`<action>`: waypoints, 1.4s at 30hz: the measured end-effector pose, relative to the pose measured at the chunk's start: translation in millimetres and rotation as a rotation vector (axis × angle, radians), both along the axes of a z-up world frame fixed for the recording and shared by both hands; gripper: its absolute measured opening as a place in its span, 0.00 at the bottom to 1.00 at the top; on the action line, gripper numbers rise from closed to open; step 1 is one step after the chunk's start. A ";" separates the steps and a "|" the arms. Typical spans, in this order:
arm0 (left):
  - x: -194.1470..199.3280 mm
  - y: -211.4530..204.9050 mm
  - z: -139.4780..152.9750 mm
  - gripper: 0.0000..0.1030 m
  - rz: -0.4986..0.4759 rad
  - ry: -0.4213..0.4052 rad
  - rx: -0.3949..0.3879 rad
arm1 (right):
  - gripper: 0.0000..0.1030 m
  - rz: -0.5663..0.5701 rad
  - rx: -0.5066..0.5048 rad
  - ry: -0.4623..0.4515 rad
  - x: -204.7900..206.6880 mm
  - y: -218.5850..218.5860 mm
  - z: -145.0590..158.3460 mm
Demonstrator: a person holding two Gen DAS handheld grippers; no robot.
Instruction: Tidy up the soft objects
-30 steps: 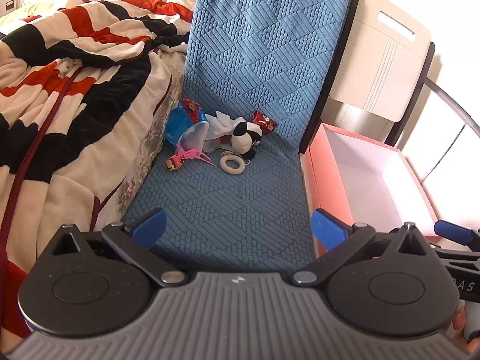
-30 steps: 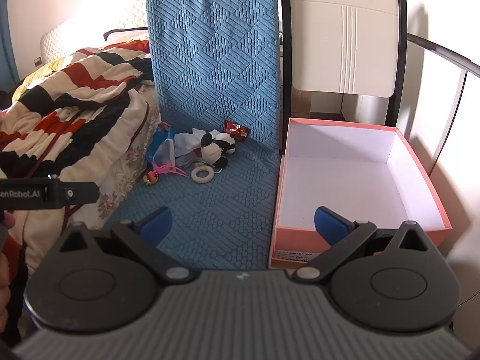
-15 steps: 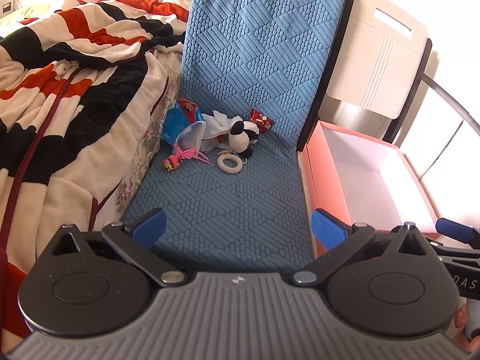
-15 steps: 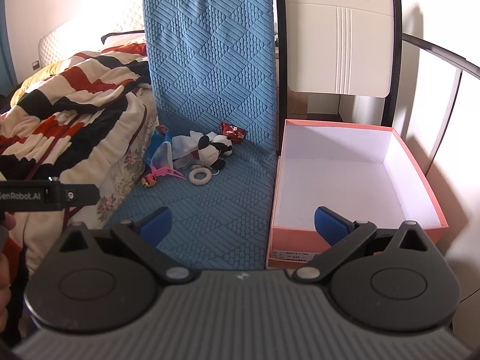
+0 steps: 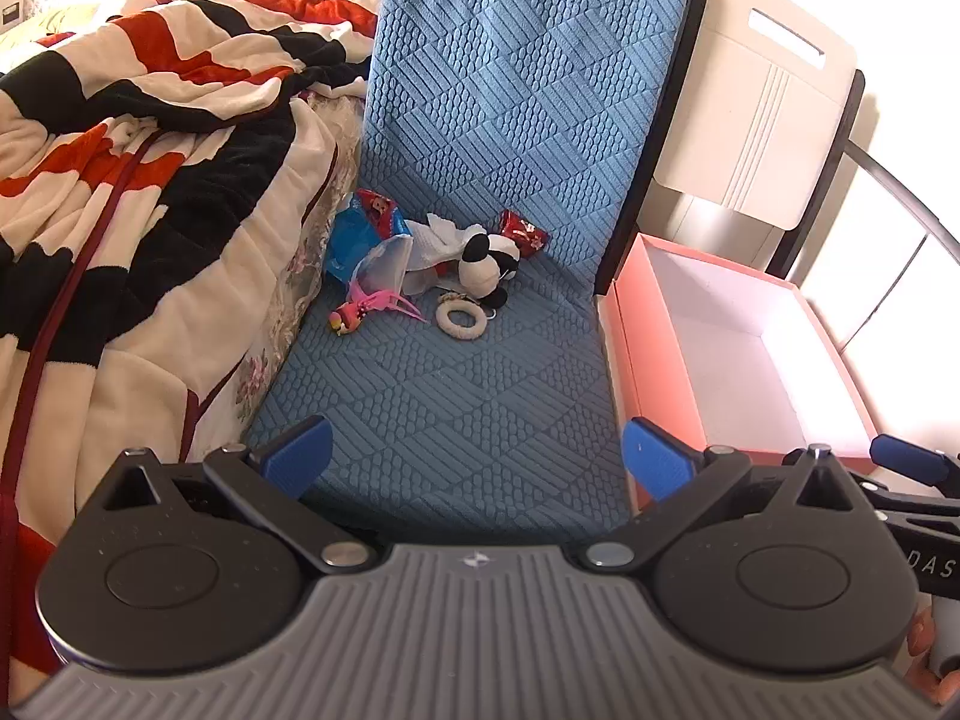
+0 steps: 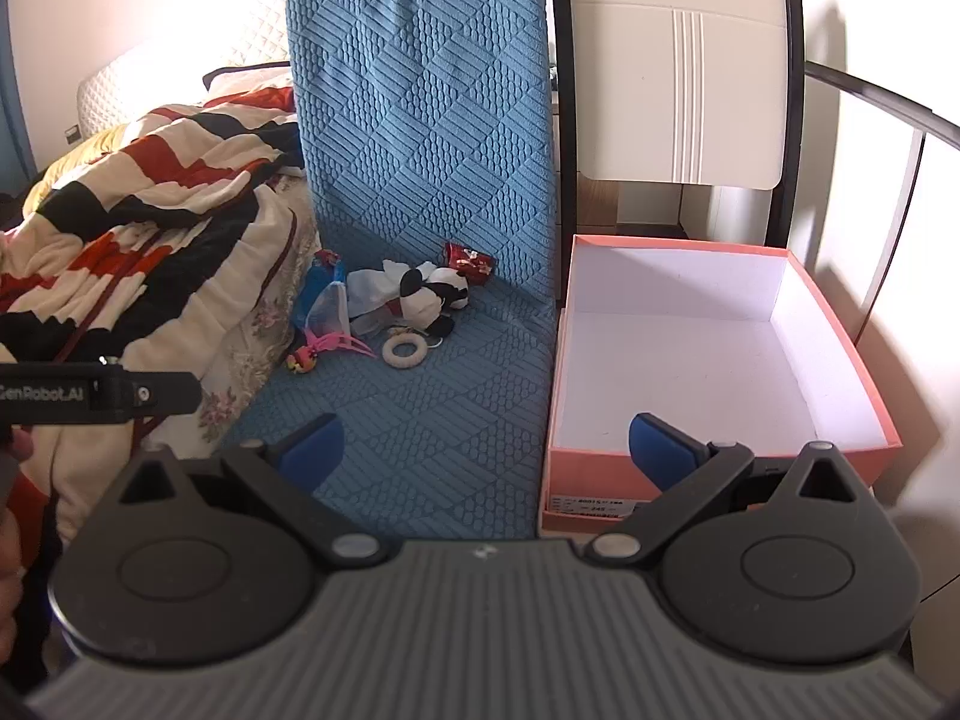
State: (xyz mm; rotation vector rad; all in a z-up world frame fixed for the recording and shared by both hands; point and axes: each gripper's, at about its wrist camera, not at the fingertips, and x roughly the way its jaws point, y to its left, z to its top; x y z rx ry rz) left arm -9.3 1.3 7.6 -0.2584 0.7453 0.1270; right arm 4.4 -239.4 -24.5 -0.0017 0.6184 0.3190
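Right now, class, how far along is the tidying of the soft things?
Nothing looks done: the orange box is empty. Nothing is in hand: the left tool and right tool are open, short of the pile. Left to do: the plush toy, the white ring and the other items on the blue cushion.
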 end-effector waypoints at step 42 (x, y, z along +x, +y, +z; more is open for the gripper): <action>13.0 17.3 -15.1 1.00 0.030 0.008 -0.052 | 1.00 0.058 0.068 0.056 15.4 22.2 2.9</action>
